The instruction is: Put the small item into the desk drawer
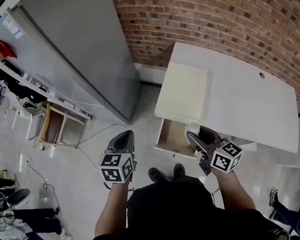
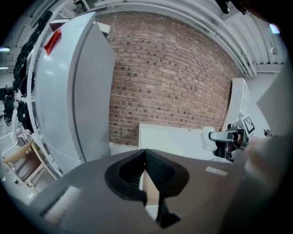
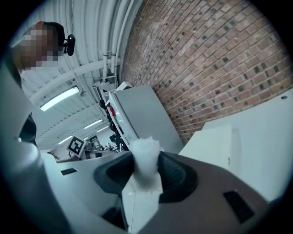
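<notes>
The right gripper is clamped on a small white crumpled wad, holding it just above the open desk drawer; the left gripper hangs closed, empty, well left of the drawer.

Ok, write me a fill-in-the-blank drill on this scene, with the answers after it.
1. The right gripper is shut on a crumpled wad coloured ____.
2. The desk drawer stands ____.
3. The left gripper, jaws together, holds ____.
4. The wall behind the desk is made of ____.
Missing words: white; open; nothing; brick.
</notes>
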`<action>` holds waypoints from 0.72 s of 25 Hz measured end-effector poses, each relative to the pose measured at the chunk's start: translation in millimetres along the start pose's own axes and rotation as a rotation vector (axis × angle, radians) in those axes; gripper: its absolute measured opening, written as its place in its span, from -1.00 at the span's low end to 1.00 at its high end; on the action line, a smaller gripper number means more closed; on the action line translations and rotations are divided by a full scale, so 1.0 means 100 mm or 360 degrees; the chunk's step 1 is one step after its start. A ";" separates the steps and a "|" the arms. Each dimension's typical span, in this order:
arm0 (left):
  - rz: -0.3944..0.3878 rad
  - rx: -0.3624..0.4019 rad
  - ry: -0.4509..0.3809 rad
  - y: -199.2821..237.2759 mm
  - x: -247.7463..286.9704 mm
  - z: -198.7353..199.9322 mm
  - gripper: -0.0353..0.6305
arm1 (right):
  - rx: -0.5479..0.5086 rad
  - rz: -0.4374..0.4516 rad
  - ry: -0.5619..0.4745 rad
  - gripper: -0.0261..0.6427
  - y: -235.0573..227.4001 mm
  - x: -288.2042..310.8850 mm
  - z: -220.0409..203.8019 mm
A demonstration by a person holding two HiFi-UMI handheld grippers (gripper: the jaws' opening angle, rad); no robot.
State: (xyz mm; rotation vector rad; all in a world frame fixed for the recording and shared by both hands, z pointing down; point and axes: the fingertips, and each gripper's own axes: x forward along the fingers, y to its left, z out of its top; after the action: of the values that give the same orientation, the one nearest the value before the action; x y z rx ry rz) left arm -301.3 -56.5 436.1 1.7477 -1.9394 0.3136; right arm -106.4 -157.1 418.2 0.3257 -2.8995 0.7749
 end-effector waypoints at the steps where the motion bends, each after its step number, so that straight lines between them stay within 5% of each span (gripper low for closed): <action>1: -0.0019 0.0011 0.0015 -0.09 0.07 -0.02 -0.86 | 0.0024 -0.0011 0.0001 -0.45 -0.08 -0.06 -0.04; 9: -0.0256 0.0074 0.0146 -0.67 0.59 -0.19 -0.86 | 0.0051 -0.0054 0.0093 -0.45 -0.25 -0.26 -0.34; 18: -0.0494 0.0268 0.0197 -0.60 0.62 -0.25 -0.86 | 0.0126 -0.0246 0.0093 -0.45 0.02 -0.04 -0.63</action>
State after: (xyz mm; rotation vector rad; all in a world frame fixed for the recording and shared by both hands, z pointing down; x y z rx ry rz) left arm -239.8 -106.1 479.1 2.0509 -1.5646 0.4715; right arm -98.7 -123.2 471.1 0.5195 -2.7551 0.8590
